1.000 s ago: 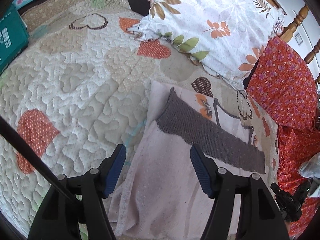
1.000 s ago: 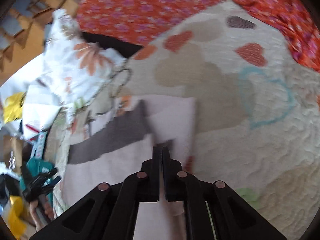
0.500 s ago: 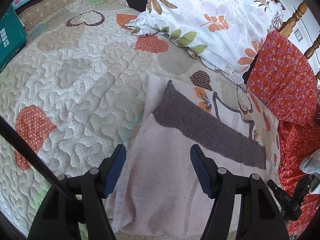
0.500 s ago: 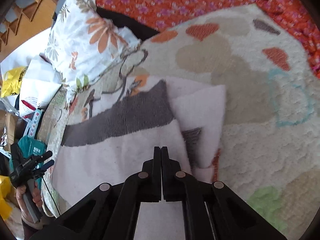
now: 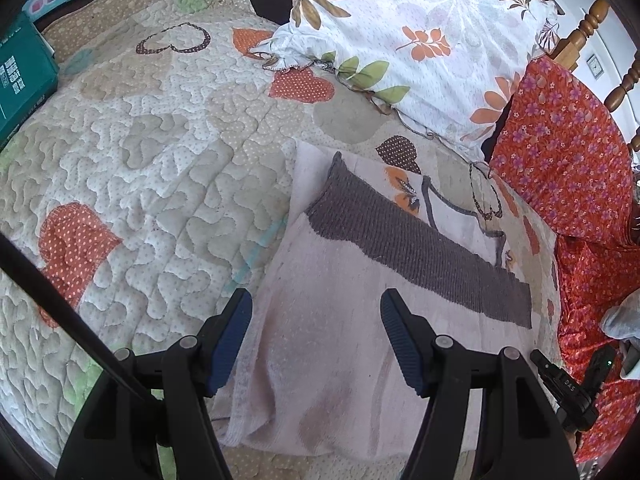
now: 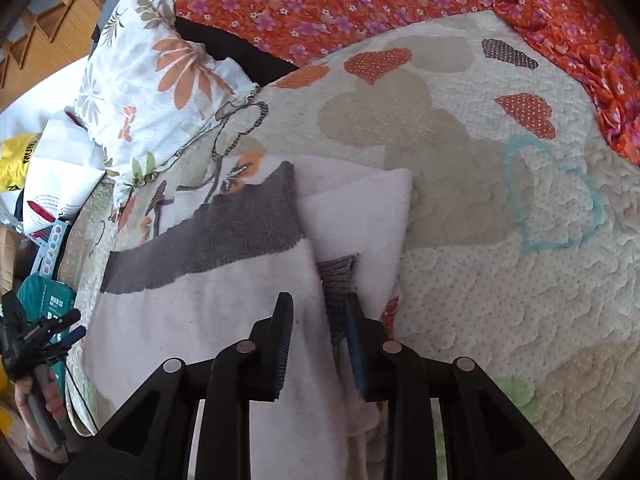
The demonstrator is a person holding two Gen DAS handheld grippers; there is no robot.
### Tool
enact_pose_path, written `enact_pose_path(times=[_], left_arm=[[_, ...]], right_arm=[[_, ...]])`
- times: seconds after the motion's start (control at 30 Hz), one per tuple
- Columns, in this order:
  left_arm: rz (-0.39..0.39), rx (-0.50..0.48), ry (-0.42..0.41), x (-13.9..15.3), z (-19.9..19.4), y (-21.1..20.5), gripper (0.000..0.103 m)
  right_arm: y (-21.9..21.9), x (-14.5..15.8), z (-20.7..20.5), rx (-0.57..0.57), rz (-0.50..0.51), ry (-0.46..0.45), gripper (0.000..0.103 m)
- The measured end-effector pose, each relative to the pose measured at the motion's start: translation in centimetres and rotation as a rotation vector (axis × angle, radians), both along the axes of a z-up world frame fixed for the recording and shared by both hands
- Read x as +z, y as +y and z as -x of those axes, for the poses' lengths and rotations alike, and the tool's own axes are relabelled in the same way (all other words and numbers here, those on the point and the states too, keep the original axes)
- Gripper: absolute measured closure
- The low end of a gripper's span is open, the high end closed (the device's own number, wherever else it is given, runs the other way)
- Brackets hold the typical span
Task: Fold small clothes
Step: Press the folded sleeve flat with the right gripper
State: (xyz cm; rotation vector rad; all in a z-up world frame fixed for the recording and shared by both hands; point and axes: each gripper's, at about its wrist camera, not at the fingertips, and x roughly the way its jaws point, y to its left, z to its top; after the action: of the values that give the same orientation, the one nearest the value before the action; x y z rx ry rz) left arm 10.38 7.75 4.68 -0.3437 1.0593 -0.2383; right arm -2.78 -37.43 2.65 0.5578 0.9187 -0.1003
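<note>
garment (image 5: 332,320) on quilt (image 5: 160,152), pillow (image 5: 420,32) behind

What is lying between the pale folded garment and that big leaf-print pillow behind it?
In the left wrist view, only bare quilt separates the garment from the pillow: a beige heart patch and a small brown dotted heart, nothing loose.

Left gripper (image 5: 316,330) hangs wide open over a pale pink knit garment with a grey ribbed band (image 5: 320,300), lying flat on the heart-patterned quilted bedspread (image 5: 160,152) near a floral pillow (image 5: 420,40).
</note>
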Motion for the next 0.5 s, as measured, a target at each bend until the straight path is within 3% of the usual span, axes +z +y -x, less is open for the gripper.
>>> enact_pose_path(times=[0.07,0.1,0.3,0.5], left_arm=[[0.005,-0.001,0.001,0.2,0.2,0.2,0.037],[0.009,0.0,0.002,0.3,0.4,0.4,0.037],[0.013,0.002,0.005,0.9,1.9,1.4,0.036],[0.014,0.012,0.045,0.0,3.4,2.8,0.035]], right_arm=[[0.1,-0.3,-0.1,0.005,-0.015,0.006,0.084],[0.3,-0.1,0.0,-0.001,0.004,0.006,0.097],[0.0,1.9,2.2,-0.046,-0.015,-0.036,0.098],[-1.4,1.7,5.1,-0.093,-0.002,0.03,0.098]])
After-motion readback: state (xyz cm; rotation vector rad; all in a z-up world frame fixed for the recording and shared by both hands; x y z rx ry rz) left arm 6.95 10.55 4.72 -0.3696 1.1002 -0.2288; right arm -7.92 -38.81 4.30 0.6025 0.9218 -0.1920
